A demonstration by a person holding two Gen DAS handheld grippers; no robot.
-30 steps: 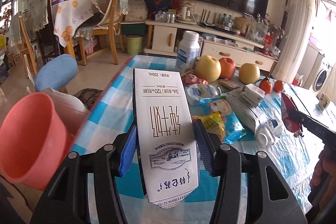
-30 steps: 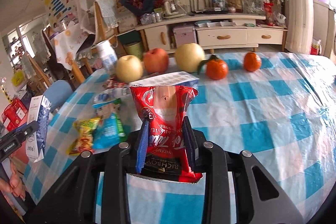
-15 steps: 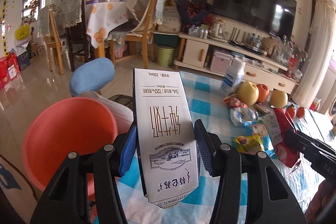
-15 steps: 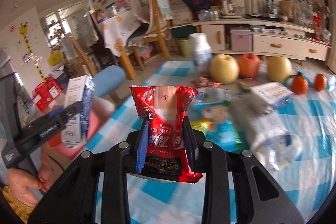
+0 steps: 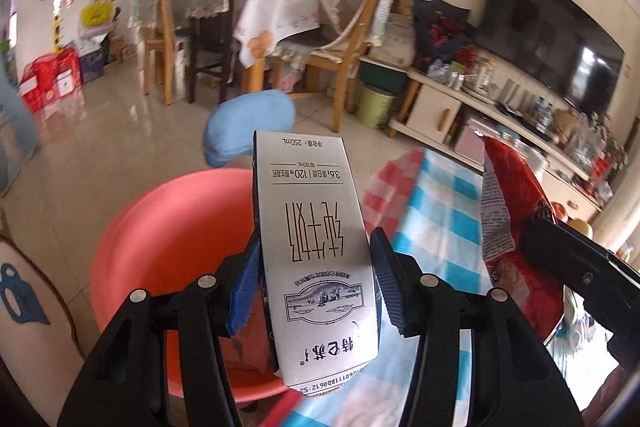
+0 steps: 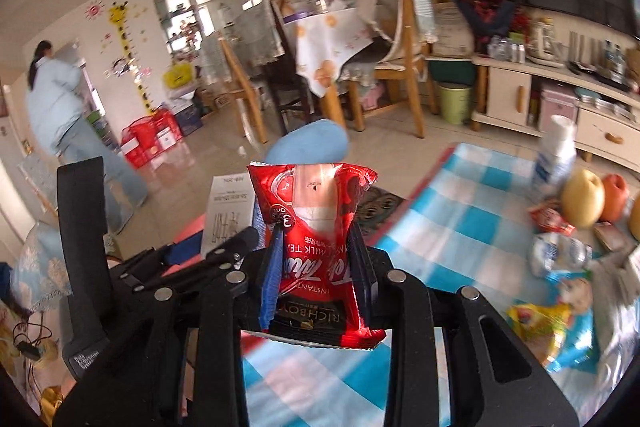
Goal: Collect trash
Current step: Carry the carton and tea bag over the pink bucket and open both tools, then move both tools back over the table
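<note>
Coral bin: the plastic bin [image 5: 176,247] sits on the floor off the desk's edge, right under my left tongs; I can't see its bottom well enough to say what's already in it.
Left tongs: my left tongs [image 5: 314,281] are clamped on the white milk carton [image 5: 312,239], blue pads pressing both sides, carton upside down and hanging over the bin's mouth.
Right tongs: my right tongs [image 6: 318,275] are clamped on the red milk tea packet [image 6: 316,227], held upright above the near edge of the desk, just beside the left tongs.
Desk: the blue-checked desk [image 6: 472,223] carries more wrappers, a yellow snack bag [image 6: 540,319], a blue packet [image 6: 576,307], a clear crumpled wrapper [image 6: 560,255] and a small red sachet [image 6: 550,221].
Not trash, I reckon: the pear [image 6: 582,199], the apple [image 6: 614,193] and the white bottle [image 6: 554,155] look like keepers.
Progress: two pieces lifted, neither released yet, so this round is mid-way.
Left to do: drop the carton, drop the packet, then go back for the wrappers.
</note>
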